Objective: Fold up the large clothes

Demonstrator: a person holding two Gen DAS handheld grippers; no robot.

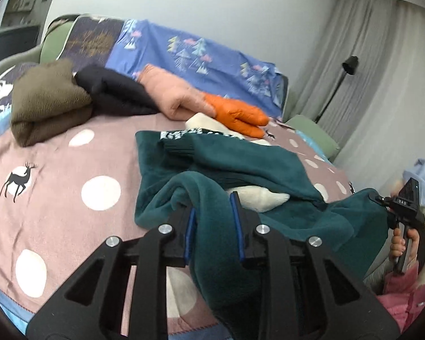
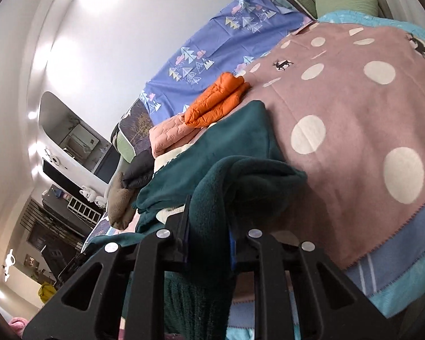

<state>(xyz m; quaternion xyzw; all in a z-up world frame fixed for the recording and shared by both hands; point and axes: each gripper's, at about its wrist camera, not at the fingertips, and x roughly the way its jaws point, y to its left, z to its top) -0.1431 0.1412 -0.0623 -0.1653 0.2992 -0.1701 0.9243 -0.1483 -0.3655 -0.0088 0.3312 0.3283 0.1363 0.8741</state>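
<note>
A dark teal fleece garment [image 1: 255, 164] with a white lining lies crumpled on the pink dotted bedspread [image 1: 70, 170]. My left gripper [image 1: 212, 212] is shut on a raised fold of its near edge, and the cloth hangs down between the blue pads. At the right edge of the left wrist view, a hand [image 1: 399, 243] holds my right gripper [image 1: 379, 198], which pinches another part of the same edge. In the right wrist view the right gripper [image 2: 208, 226] is shut on a thick teal fold, and the teal garment [image 2: 240, 130] stretches away behind it.
Folded clothes line the far side of the bed: an olive sweater [image 1: 48, 99], a black garment [image 1: 116, 93], a pink quilted jacket [image 1: 170, 93] and an orange puffer [image 1: 238, 113]. A blue tree-print cover [image 1: 198, 51] lies behind them. A black floor lamp [image 1: 350, 65] stands by the curtain.
</note>
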